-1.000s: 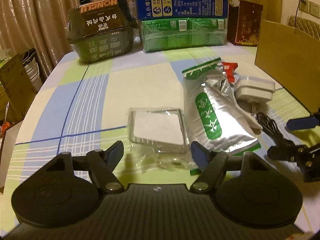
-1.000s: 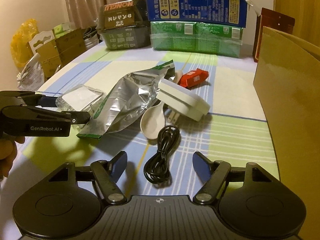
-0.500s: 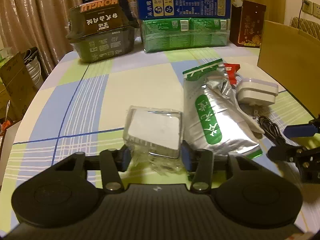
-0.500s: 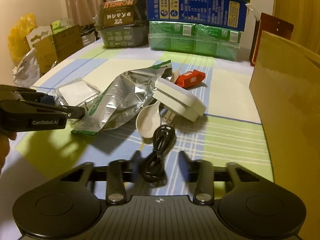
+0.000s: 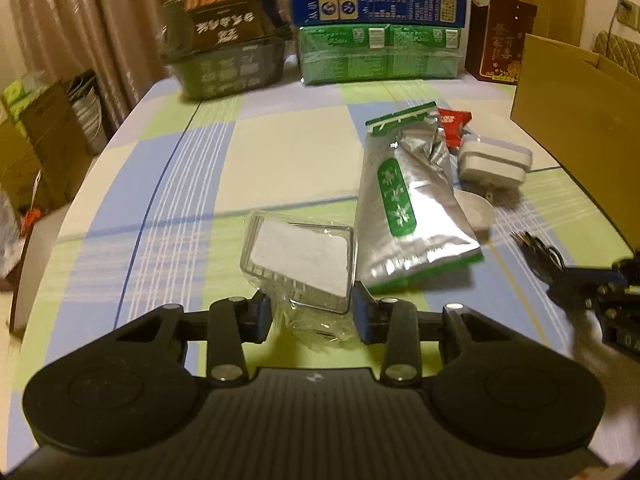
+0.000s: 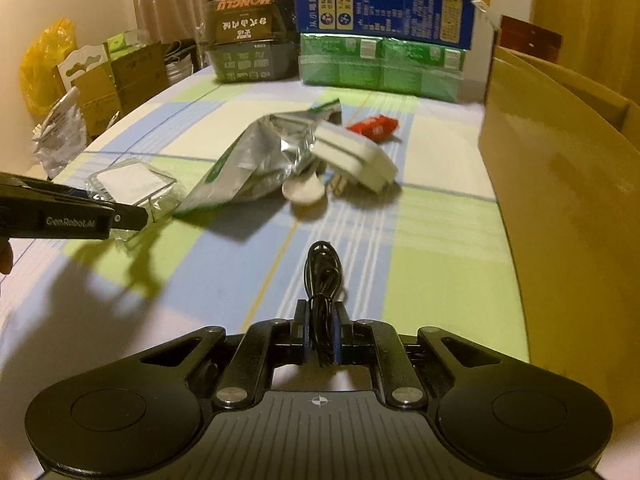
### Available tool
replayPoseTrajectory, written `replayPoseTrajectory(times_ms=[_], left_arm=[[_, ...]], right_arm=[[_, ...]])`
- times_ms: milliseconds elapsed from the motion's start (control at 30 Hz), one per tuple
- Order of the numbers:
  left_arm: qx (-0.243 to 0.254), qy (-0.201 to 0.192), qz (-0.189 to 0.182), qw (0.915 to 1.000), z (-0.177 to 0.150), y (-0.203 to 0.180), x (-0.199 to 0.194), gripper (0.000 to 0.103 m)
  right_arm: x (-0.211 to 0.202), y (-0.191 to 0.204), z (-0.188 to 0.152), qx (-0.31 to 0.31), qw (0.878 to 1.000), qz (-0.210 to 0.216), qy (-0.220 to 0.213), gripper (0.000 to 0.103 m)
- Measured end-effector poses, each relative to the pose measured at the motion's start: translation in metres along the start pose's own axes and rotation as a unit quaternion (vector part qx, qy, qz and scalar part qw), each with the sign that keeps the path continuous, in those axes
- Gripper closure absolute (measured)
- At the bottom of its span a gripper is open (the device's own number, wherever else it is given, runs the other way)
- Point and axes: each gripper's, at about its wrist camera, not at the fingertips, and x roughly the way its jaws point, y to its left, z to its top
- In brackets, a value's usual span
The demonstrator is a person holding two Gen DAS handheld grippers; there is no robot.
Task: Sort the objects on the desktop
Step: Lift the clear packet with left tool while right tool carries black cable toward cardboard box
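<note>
Right wrist view: right tongs [image 6: 320, 334] pinch the black cable [image 6: 322, 276]; left tongs [image 5: 312, 314] are closing on the clear box [image 5: 300, 256]. Lift both slowly, away from the silver bag [image 5: 404, 216].

My left gripper [image 5: 312, 314] points forward and down over the table, its 2 jaws closing with the clear plastic box [image 5: 300, 258] between them, the blue pads [image 5: 362, 314] pressing on its near corners. My right gripper [image 6: 319, 330] also tilts down, its 2 jaws clamped tight on the black cable [image 6: 322, 276]. In the right wrist view, my left gripper reaches in from the left edge, with my fingers [image 6: 5, 256] just below it.
</note>
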Motion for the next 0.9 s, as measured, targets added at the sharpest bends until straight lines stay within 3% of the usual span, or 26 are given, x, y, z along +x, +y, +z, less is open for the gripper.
replayPoseTrajectory(times_ms=[200, 400, 900], left_arm=[[-0.052, 0.002, -0.009, 0.9986, -0.03, -0.021, -0.039, 0.071], [-0.051, -0.016, -0.037, 0.9979, -0.062, -0.064, -0.073, 0.071], [-0.015, -0.032, -0.018, 0.9992, -0.074, -0.086, -0.067, 0.061]], right_arm=[[-0.032, -0.001, -0.019, 0.011, 1.0, -0.011, 0.002, 0.096], [-0.049, -0.007, -0.035, 0.024, 0.999, -0.025, 0.006, 0.096], [-0.044, -0.012, -0.039, 0.017, 0.999, -0.032, -0.002, 0.091]])
